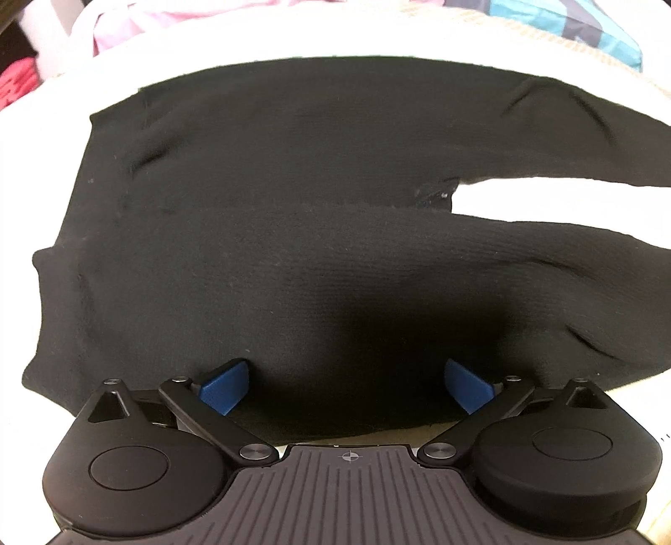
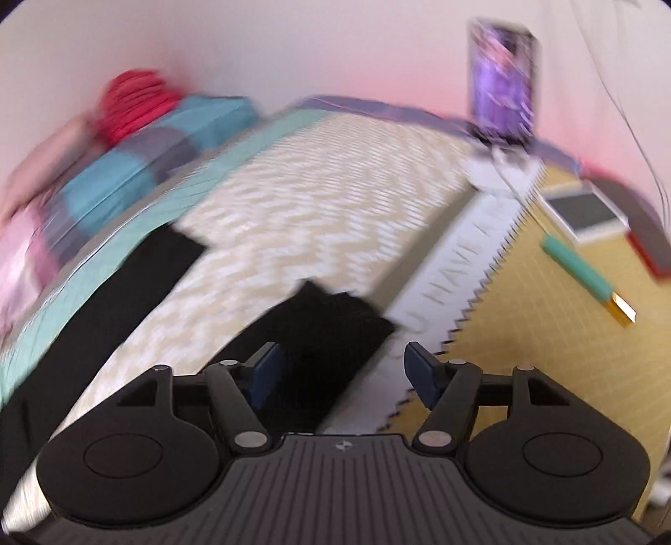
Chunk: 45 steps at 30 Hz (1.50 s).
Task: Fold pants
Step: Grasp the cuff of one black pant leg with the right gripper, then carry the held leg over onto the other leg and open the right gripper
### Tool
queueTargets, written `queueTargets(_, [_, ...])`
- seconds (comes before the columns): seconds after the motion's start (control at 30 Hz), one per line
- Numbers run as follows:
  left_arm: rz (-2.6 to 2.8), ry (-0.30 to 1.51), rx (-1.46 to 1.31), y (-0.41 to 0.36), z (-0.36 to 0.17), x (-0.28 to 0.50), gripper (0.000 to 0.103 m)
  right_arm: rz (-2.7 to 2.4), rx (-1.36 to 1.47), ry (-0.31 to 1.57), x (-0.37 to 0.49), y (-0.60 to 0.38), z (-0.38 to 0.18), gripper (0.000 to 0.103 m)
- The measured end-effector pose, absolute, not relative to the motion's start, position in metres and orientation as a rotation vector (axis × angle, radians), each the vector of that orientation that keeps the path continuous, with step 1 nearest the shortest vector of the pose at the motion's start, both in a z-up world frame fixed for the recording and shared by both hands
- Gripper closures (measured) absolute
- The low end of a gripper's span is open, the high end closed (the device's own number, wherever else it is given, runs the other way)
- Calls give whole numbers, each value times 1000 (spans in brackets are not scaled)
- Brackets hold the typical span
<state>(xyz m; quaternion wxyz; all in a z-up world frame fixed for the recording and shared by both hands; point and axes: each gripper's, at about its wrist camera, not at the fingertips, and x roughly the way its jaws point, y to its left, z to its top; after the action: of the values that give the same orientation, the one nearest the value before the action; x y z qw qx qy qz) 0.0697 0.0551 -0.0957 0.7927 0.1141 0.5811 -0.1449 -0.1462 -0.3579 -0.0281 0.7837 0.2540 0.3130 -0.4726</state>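
Note:
Black knit pants [image 1: 272, 234] lie spread flat on a pale bed cover [image 1: 524, 201], waist to the left and both legs running off to the right. My left gripper [image 1: 346, 387] is open with blue pads, just above the near edge of the pants at the hip. In the blurred right wrist view, the ends of the two pant legs [image 2: 331, 335] lie on the cream bed cover [image 2: 314, 201]. My right gripper [image 2: 342, 371] is open, with the near leg's hem between and under its fingers.
Pink and red clothes [image 1: 25, 79] and teal bedding [image 1: 587, 29] lie beyond the pants. On the right side, a white toothed strip [image 2: 465, 268], a yellow mat [image 2: 545, 327], a teal stick [image 2: 583, 272], a tablet [image 2: 583, 214] and a purple picture [image 2: 503, 79] lie near the wall.

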Motion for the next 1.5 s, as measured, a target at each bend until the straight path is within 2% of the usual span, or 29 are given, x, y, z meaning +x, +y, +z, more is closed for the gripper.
queueTargets(0.03, [-316,1232,254,57,-93,69,0,-974,514,680,-142,-343,-26,26])
queueTargets(0.17, [-323,1155,264,67,-83,72,0,-760,367,728,-120,-273,-18,24])
queueTargets(0.37, [-268,1162,252,75,-97,90,0,-282,209,893,-61,-171,-33,25])
queueTargets(0.57, [-297,1141,291,81,-106,85,0,-128,112,979,-9,-126,-62,29])
queueTargets(0.6, [-300,1142,287,84,-106,84,0,-125,107,1023,-3,-125,-72,53])
queueTargets(0.63, [-302,1145,285,86,-107,86,0,-122,104,1045,-2,-122,-78,60])
queueTargets(0.67, [-302,1152,286,88,-107,89,0,-114,89,1022,-6,-121,-74,72])
queueTargets(0.7, [-296,1162,288,90,-106,89,0,-121,62,1024,-8,-121,-68,92])
queueTargets(0.77, [-279,1167,289,95,-100,85,0,-187,68,997,-20,-130,-56,92])
queueTargets(0.8, [-271,1168,280,102,-98,84,0,-223,76,994,-23,-132,-53,84])
queueTargets(0.83, [-265,1167,265,110,-96,82,0,-251,77,984,-30,-134,-47,68])
queueTargets(0.93, [-227,1168,237,132,-95,78,0,-111,0,925,-44,-110,-35,49])
queueTargets(1.17, [-199,1172,225,134,-94,79,0,253,-402,938,-18,-2,-74,49])
queueTargets(1.2, [-200,1170,225,132,-92,73,0,276,-462,931,-12,10,-82,52])
queueTargets(1.23, [-202,1169,224,133,-92,73,0,291,-486,901,-8,15,-84,60])
queueTargets(1.27, [-203,1170,224,133,-92,74,0,300,-486,898,-4,16,-86,74])
queueTargets(1.3, [-202,1171,224,134,-91,74,0,304,-456,925,4,18,-86,97])
queueTargets(1.5, [-182,1167,224,147,-86,68,0,410,-219,1013,-36,13,-61,97])
